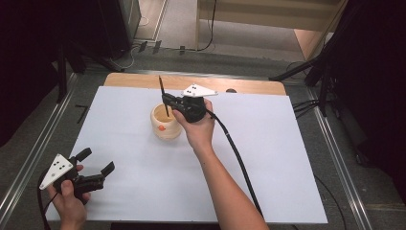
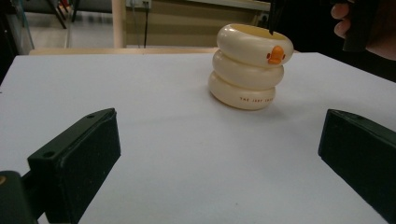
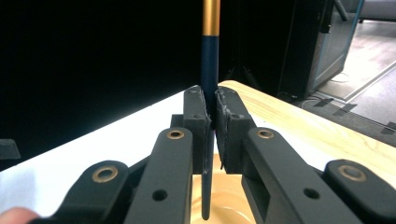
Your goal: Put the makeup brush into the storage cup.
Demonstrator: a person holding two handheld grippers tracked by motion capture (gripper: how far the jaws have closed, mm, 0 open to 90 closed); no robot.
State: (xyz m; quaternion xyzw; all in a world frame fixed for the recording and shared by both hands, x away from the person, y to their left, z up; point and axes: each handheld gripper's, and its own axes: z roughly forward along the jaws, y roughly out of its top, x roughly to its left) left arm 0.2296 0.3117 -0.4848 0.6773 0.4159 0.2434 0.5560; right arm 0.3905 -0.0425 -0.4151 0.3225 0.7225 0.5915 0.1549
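Note:
A cream pot (image 1: pixel 165 124) shaped like three stacked rings, with a small orange duck beak, stands on the white table sheet (image 1: pixel 268 158). My right gripper (image 1: pixel 165 99) is shut on a dark pen (image 1: pixel 163 96) with a gold band, held upright with its lower end inside the pot's mouth. In the right gripper view the pen (image 3: pixel 209 56) rises between the closed jaws over the pot (image 3: pixel 233 207). My left gripper (image 1: pixel 98 162) rests open at the near left corner, empty. Its view faces the pot (image 2: pixel 250 65) from a distance.
The wooden table edge (image 1: pixel 249 86) shows beyond the sheet. A metal rail (image 1: pixel 33 158) runs along the left and another along the right (image 1: pixel 335 158). Black stands and cables lie on the floor behind. The right gripper's cable (image 1: pixel 237 158) trails across the sheet.

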